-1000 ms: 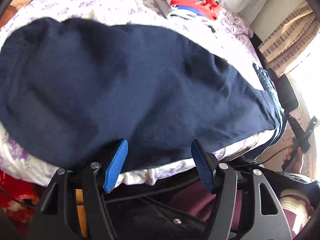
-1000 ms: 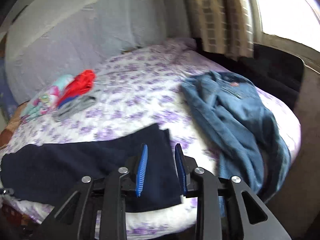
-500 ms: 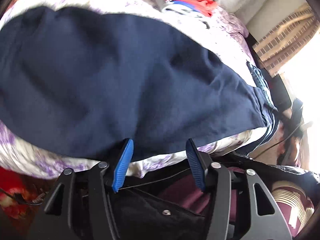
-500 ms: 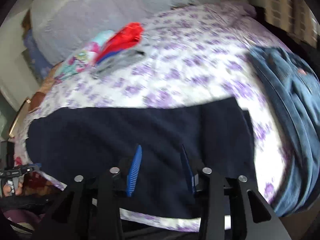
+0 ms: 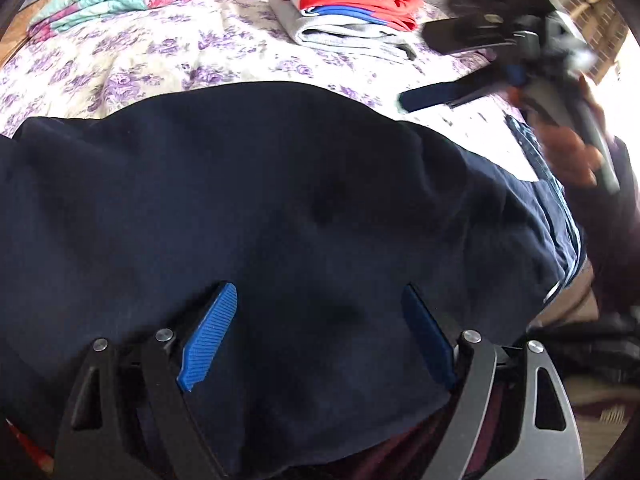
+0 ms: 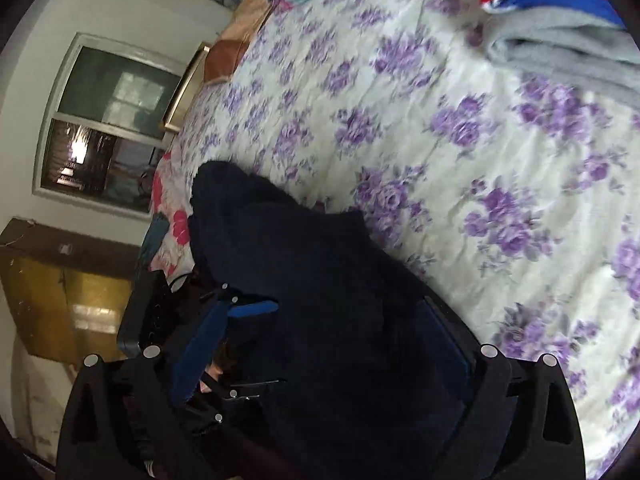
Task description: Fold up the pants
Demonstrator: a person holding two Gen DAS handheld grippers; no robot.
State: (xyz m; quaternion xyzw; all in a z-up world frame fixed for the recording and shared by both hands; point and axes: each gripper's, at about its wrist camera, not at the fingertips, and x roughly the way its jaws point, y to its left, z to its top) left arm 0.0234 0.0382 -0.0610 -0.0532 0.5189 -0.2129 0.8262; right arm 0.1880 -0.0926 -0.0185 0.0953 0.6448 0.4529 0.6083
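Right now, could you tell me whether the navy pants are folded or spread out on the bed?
Mostly spread: the pants lie broad across the bed, with one end bunched between the right gripper fingers.

I'm holding my left gripper (image 5: 318, 332) spread wide over the navy pants (image 5: 260, 208); folded clothes (image 5: 348, 16) are lying at twelve o'clock.

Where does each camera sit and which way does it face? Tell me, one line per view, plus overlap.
Left wrist: on the left gripper, low over the navy pants, facing across the flowered bedspread to a red-and-grey folded stack; its open fingers and the blurred right hand show.
Right wrist: on the right gripper, rolled sideways, facing a wall window; its spread fingers show, pants cloth between them.
Shared: pants, bedspread, folded stack.
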